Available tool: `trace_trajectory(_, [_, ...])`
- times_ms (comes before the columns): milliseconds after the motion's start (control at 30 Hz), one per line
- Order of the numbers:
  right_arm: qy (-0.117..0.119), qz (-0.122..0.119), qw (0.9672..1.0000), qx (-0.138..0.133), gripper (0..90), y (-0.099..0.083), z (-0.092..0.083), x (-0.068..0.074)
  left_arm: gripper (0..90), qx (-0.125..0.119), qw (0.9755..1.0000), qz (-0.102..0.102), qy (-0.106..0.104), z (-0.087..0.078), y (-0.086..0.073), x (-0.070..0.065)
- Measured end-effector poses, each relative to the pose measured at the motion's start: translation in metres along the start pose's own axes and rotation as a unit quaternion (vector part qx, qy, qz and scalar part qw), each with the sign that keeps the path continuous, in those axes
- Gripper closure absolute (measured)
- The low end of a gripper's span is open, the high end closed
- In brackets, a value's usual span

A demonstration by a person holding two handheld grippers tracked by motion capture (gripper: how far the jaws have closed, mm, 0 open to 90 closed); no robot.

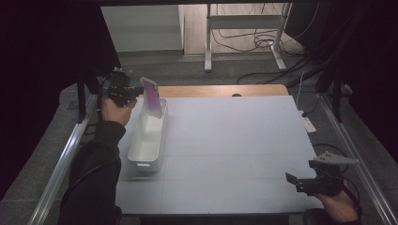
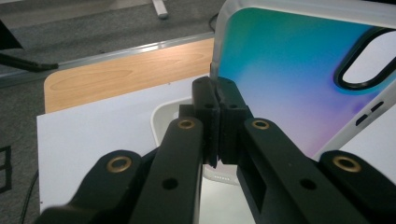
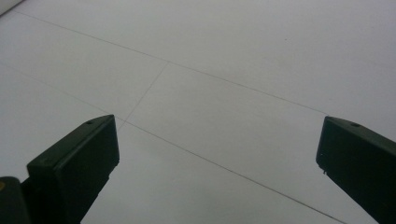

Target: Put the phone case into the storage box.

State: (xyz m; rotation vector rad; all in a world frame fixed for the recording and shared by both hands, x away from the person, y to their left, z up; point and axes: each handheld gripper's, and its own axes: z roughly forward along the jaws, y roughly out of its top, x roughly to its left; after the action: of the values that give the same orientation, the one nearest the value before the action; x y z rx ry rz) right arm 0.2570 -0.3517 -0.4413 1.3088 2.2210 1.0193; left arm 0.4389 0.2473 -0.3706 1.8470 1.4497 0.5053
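One phone case (image 1: 152, 97) edge pinched in left claw (image 2: 218, 100), upright over white bin (image 1: 148, 140)

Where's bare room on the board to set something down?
Everything right of the white bin is free white board, up to the right gripper. Crowded: the bin's far end, where the left gripper holds the phone case.

High view looks down and forward over the table (image 1: 225, 154). Left gripper view sits v. close behind its jaws, facing the case (image 2: 289, 79) and bin (image 2: 161, 116), both also seen from above. Right gripper view looks low across the table sheet.
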Motion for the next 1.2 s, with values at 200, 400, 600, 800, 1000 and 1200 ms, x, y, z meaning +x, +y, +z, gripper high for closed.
trace_trajectory(200, [0.000,0.001,1.0000,0.000,0.0,0.000,0.000,0.000,88.2,-0.002,0.9999,-0.013,0.003,0.006,0.000,0.006])
trace_trajectory(400, [0.001,0.000,1.0000,0.002,0.0,0.000,0.001,0.000,88.2,-0.004,0.9998,-0.016,0.011,0.011,0.001,0.010])
trace_trajectory(600, [0.001,-0.001,1.0000,0.004,0.0,0.000,0.001,0.000,88.2,-0.001,0.9996,-0.019,0.021,0.019,0.002,0.014])
trace_trajectory(800, [0.003,-0.002,1.0000,0.005,0.0,0.000,0.001,0.000,88.2,-0.001,0.9993,-0.025,0.029,0.026,0.002,0.017])
trace_trajectory(1000, [0.005,-0.005,1.0000,0.006,0.0,0.000,0.001,0.000,88.2,-0.001,0.9987,-0.035,0.036,0.036,-0.001,0.020])
trace_trajectory(1200, [0.005,-0.007,0.9999,0.007,0.0,0.000,0.002,0.001,88.1,0.000,0.9983,-0.044,0.039,0.048,-0.004,0.021])
